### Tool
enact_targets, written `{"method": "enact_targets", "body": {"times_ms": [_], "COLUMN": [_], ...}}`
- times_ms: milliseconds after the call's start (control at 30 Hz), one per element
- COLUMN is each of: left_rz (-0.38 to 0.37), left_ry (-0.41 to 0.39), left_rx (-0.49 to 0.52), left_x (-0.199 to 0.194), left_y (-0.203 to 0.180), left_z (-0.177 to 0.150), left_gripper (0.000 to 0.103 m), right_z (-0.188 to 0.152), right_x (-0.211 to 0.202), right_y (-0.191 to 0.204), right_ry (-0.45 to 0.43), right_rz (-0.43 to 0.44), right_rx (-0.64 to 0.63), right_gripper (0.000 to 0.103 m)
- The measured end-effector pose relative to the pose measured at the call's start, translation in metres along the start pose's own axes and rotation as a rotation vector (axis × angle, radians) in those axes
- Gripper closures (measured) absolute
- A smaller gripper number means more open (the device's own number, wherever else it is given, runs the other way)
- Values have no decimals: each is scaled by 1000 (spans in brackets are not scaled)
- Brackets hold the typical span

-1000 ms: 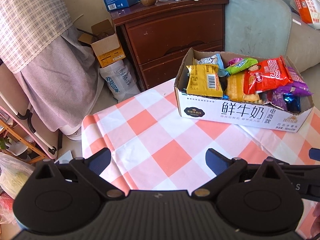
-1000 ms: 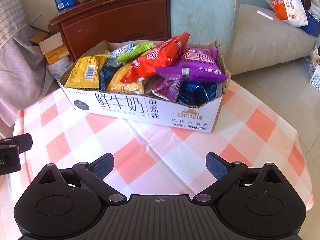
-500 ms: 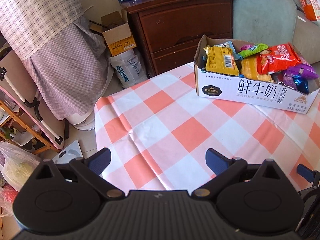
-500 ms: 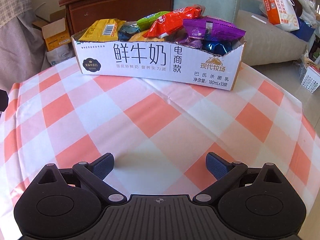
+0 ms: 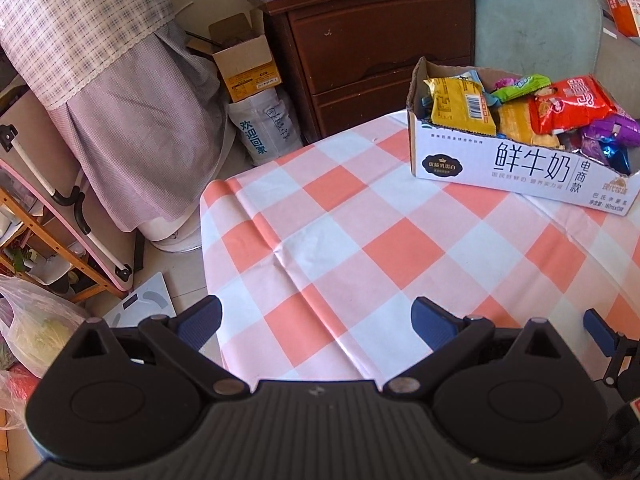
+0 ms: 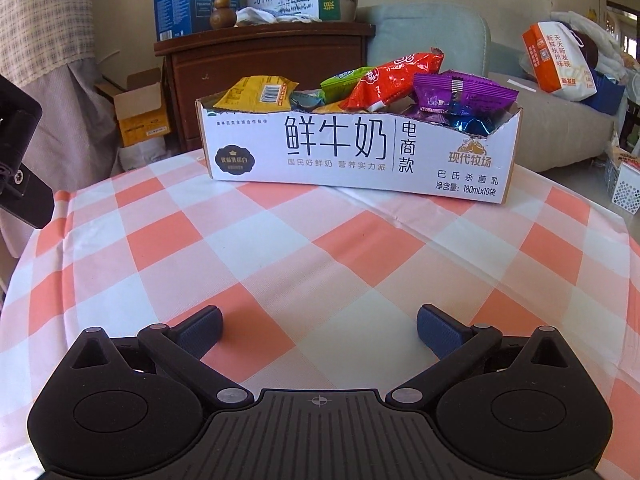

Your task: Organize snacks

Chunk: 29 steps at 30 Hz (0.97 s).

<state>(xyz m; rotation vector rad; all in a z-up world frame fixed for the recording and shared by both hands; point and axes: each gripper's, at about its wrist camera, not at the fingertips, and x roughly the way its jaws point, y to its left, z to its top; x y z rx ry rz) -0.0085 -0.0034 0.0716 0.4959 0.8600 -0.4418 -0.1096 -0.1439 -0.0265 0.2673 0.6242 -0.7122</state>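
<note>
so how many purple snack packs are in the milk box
2 visible: one large purple pack on top at the box's right end, a smaller one tucked beneath it. More may be buried.

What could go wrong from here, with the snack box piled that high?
1. The red packet and purple packet ride above the rim of the box; pulling one out could drag its neighbours onto the table.
2. The box's near wall is torn low at its right end, so the blue packet could slide out if the box is nudged.
3. Both the left gripper and the right gripper are open and empty; the creased tablecloth could snag a low approach.
</note>
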Motion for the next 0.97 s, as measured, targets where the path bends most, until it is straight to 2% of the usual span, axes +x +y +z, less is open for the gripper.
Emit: {"method": "enact_targets", "body": {"times_ms": [200, 967], "left_rz": [2, 4], "left_ry": [2, 55], "left_rx": [7, 3], "left_x": [2, 20], "left_y": [-1, -4], "left_z": [-2, -3], "left_gripper": [3, 3], "right_z": [-4, -3], "right_x": [2, 5], "right_y": [6, 8], "right_ry": [-54, -58], "right_rz": [-2, 4], "right_rx": [-3, 3], "right_gripper": [0, 0]}}
